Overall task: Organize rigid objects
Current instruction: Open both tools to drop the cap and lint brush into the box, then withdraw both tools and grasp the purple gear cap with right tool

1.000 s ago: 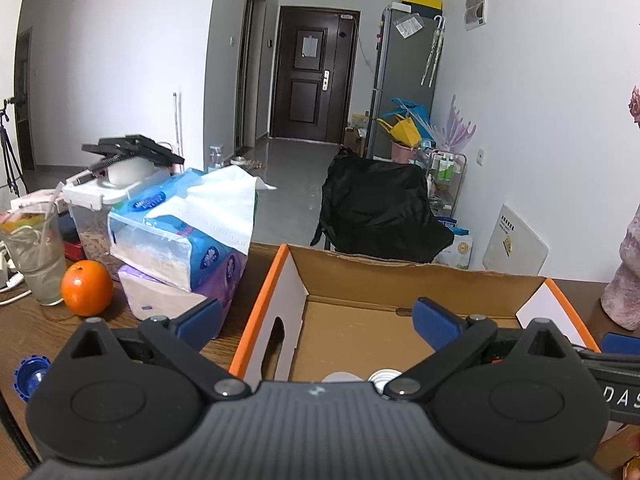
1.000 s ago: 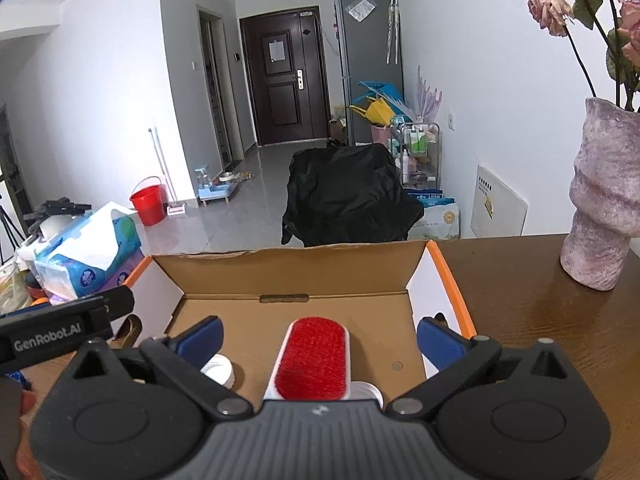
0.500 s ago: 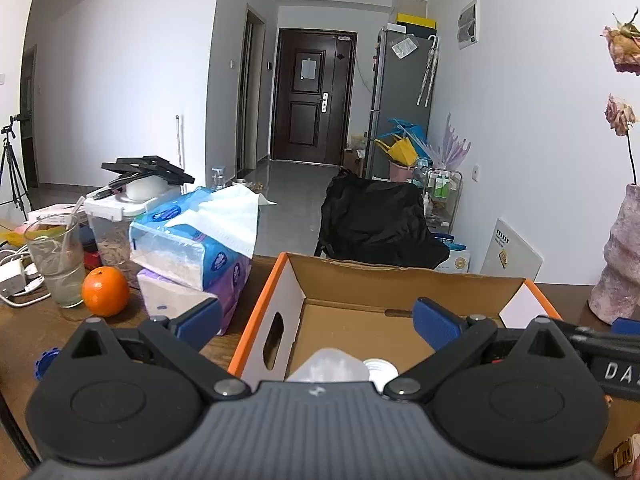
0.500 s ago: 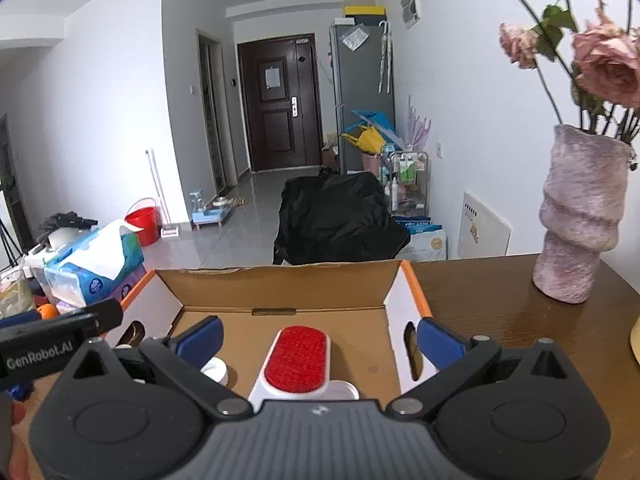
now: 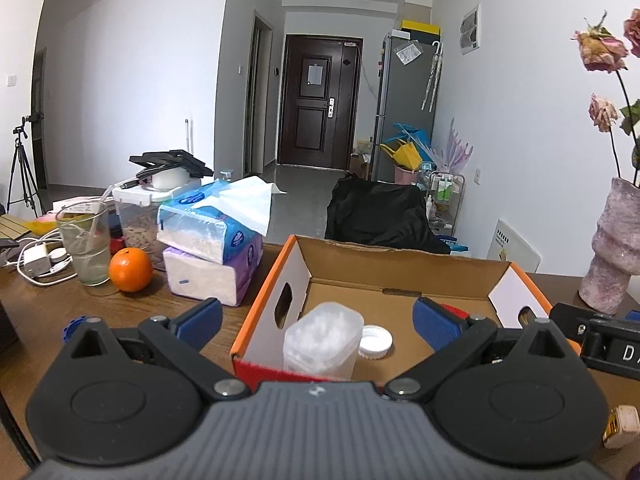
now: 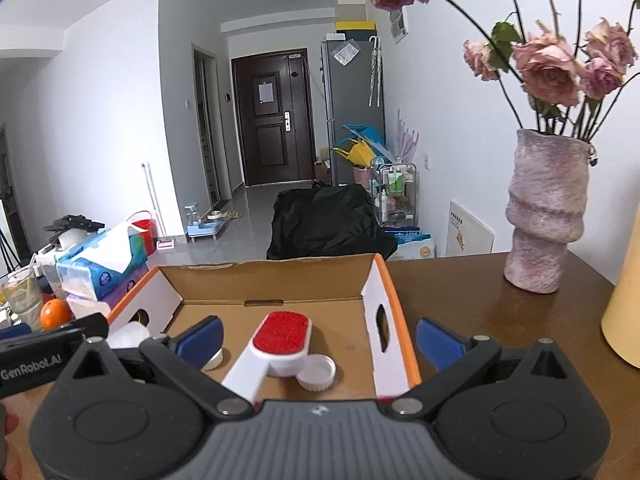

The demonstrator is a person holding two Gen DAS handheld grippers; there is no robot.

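A: Cardboard box point(image 5: 404, 270), orange-edged, sits centre frame in both views. Why is everything bunched at its near end?

B: My read is that's simply the end nearest the person, so the easiest place to set things down. Left view, lower centre: translucent swab container point(image 5: 322, 340) stands upright inside the near wall, a white cap point(image 5: 375, 347) just beside it on the box floor.

A: And the right view?

B: Red-faced lint brush point(image 6: 276, 344) lies flat in the box, pad up, handle slanting toward the lower left of the frame. A second white cap point(image 6: 316, 374) touches its head. Pad up looks sensible; the bristles aren't pressed into the cardboard.

A: Grippers?

B: Left gripper point(image 5: 316, 322): jaws spread wide, nothing between them. The container sits in the gap as framed, but neither pad touches it. Right gripper point(image 6: 318, 336): also spread, empty, above the brush.

A: So both hold nothing?

B: Yes. I judge these items as placed. Loose things stay outside, on the table point(image 5: 48, 308), left of frame: orange point(image 5: 130, 270), glass point(image 5: 86, 246), tissue packs point(image 5: 212, 248). Tissue is soft, likely not the job's concern.

A: Vase point(image 6: 546, 216)?

B: Right of frame, upright, well apart from the box. Fragile; I'd leave it.
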